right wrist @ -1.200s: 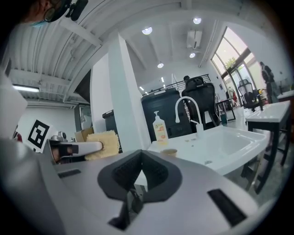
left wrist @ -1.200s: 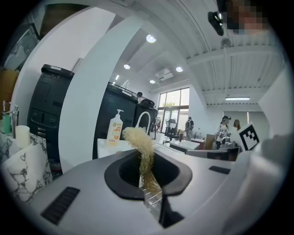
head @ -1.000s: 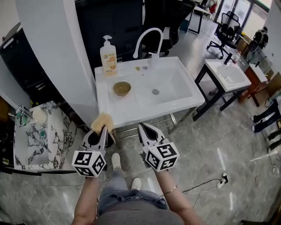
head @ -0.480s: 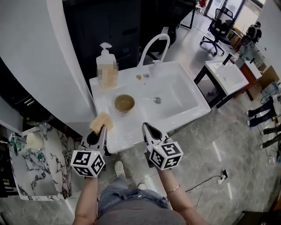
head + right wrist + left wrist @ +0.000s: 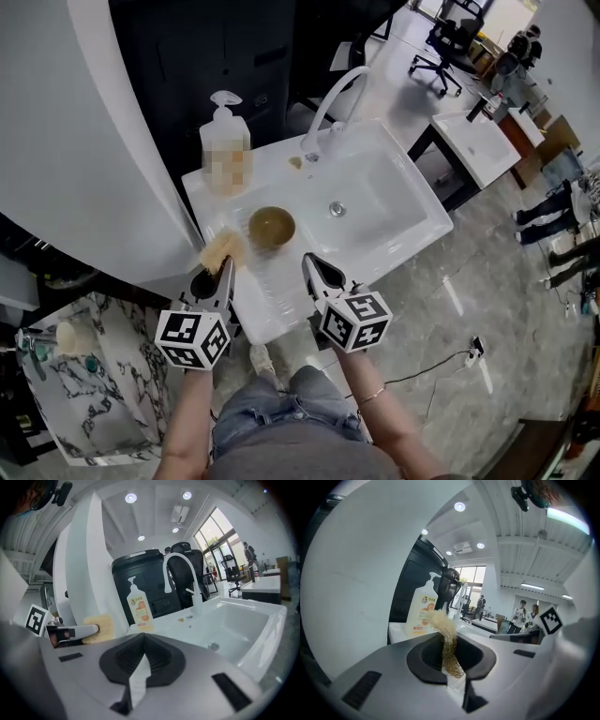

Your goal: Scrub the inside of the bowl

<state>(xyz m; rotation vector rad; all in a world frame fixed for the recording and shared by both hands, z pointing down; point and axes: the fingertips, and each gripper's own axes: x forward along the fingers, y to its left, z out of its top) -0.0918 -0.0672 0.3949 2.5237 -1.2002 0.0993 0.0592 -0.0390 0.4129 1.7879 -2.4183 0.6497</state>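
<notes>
A brown bowl (image 5: 272, 227) stands upright on the white sink's (image 5: 281, 314) ribbed left counter. My left gripper (image 5: 222, 269) is shut on a yellow fibrous scrub pad (image 5: 223, 247), which sits just left of the bowl, apart from it. In the left gripper view the scrub pad (image 5: 446, 634) sticks up between the closed jaws of my left gripper (image 5: 449, 645). My right gripper (image 5: 307, 263) hangs over the sink's front rim, right of the bowl; in its own view my right gripper (image 5: 142, 643) is shut with nothing in it. The bowl is hidden in both gripper views.
A soap pump bottle (image 5: 226, 145) and a curved faucet (image 5: 336, 94) stand at the sink's back, with the basin and its drain (image 5: 337, 209) on the right. A white column (image 5: 84, 141) rises at left. A marble-patterned stand (image 5: 89, 412) is lower left; a second sink table (image 5: 478, 141) is at right.
Both grippers have come forward from in front of the sink to over its front edge. The scrub pad is now close beside the bowl. Both stay shut.
</notes>
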